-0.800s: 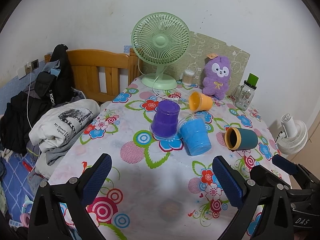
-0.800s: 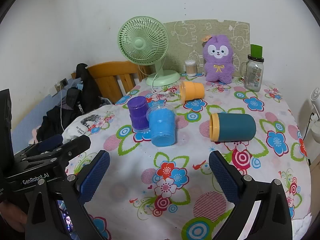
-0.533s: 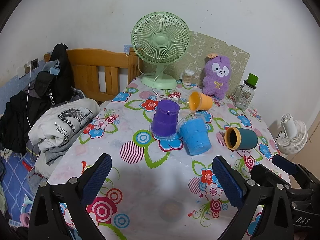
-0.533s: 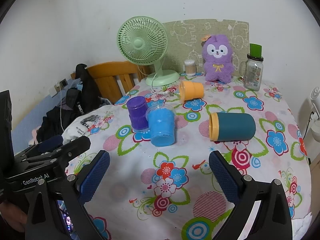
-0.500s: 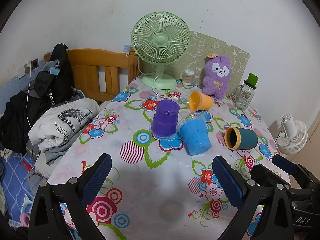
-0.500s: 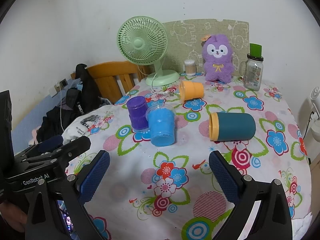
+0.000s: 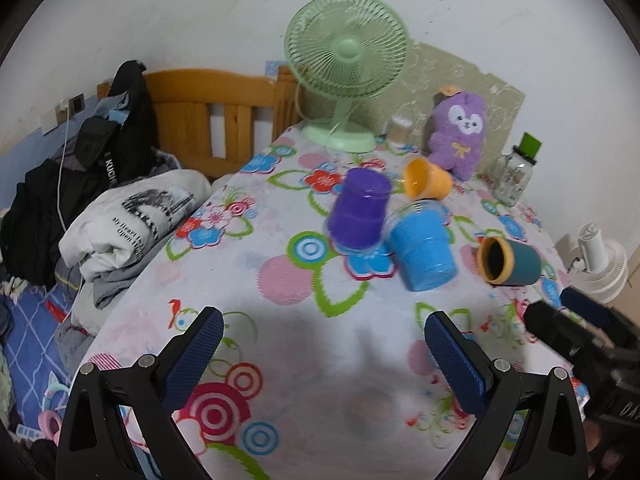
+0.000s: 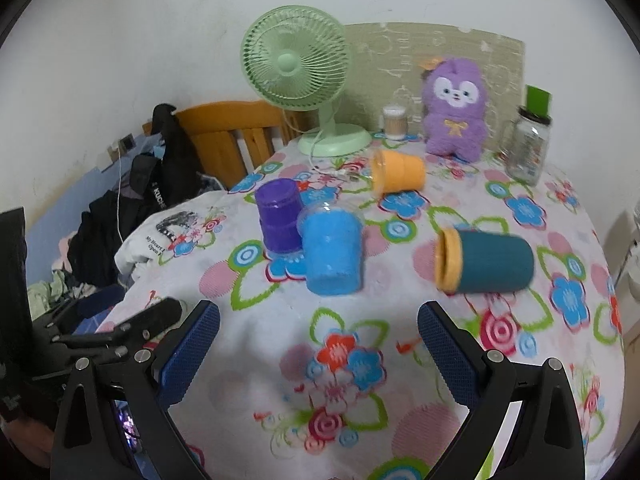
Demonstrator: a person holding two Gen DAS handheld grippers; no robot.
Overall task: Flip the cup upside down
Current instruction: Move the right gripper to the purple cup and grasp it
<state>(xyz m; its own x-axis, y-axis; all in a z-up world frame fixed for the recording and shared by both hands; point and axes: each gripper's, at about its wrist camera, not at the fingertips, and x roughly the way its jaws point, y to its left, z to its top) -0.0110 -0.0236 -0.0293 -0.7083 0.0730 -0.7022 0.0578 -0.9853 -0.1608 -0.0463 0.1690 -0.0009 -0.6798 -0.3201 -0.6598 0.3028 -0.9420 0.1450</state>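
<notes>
Several cups sit on the flowered tablecloth [image 7: 304, 320]. A purple cup [image 7: 360, 212] [image 8: 280, 216] stands upside down. A blue cup [image 7: 422, 248] [image 8: 332, 252] leans against it, tilted. An orange cup [image 7: 426, 180] [image 8: 398, 170] lies on its side behind them. A teal cup with an orange rim [image 7: 508, 260] [image 8: 484, 266] lies on its side at the right. My left gripper [image 7: 324, 360] is open and empty above the near table. My right gripper [image 8: 320, 352] is open and empty, short of the blue and teal cups.
A green fan [image 7: 346, 60], a purple plush toy [image 7: 458, 136], a small jar [image 8: 394, 122] and a glass bottle with a green cap [image 8: 528, 144] stand along the back. Folded clothes [image 7: 132, 216] and a wooden headboard [image 7: 208, 116] lie left of the table. A white fan [image 7: 600, 260] stands at the right.
Both grippers have moved forward toward the cups, which now look larger and slightly blurred. The cups have not moved. Both grippers stay open.
</notes>
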